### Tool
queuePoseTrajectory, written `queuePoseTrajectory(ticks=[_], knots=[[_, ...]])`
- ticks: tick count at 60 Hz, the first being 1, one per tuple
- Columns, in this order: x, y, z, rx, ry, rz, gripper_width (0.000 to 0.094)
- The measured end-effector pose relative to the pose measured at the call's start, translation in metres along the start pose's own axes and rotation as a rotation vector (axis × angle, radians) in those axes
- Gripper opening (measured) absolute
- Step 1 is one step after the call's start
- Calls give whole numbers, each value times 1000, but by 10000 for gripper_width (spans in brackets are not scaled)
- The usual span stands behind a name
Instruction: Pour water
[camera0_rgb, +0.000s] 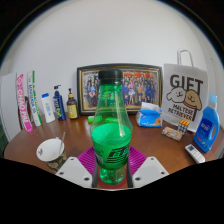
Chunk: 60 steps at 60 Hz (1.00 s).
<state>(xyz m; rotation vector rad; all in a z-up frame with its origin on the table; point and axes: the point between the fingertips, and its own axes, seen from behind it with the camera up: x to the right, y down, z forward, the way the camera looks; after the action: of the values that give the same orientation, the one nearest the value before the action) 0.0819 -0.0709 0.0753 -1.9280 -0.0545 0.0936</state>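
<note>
A green plastic bottle (109, 130) with a dark cap stands upright between my two fingers, its base close to the camera. My gripper (111, 170) has its pink pads (87, 160) against both sides of the bottle's lower body, so it is shut on the bottle. A small white cup (50, 150) with a dark pattern stands on the brown table (165, 150), to the left of and a little beyond the fingers. Whether the bottle rests on the table or is lifted is hidden.
A framed photo (140, 85) leans on the white wall behind the bottle. Tubes and small bottles (48, 105) stand at the back left. A white gift bag (185, 95), a blue packet (150, 115) and a blue bottle (208, 125) stand at the right.
</note>
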Motion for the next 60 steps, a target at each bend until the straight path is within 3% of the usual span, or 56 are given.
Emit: queuePoseTrajectory(ticks=[13, 21, 40, 60], knots=[[-2, 3, -4, -29, 3, -16, 532], [4, 12, -15, -106, 39, -26, 863], [-23, 5, -123, -303, 119, -1, 855], [-77, -14, -218, -328, 135, -8, 855]])
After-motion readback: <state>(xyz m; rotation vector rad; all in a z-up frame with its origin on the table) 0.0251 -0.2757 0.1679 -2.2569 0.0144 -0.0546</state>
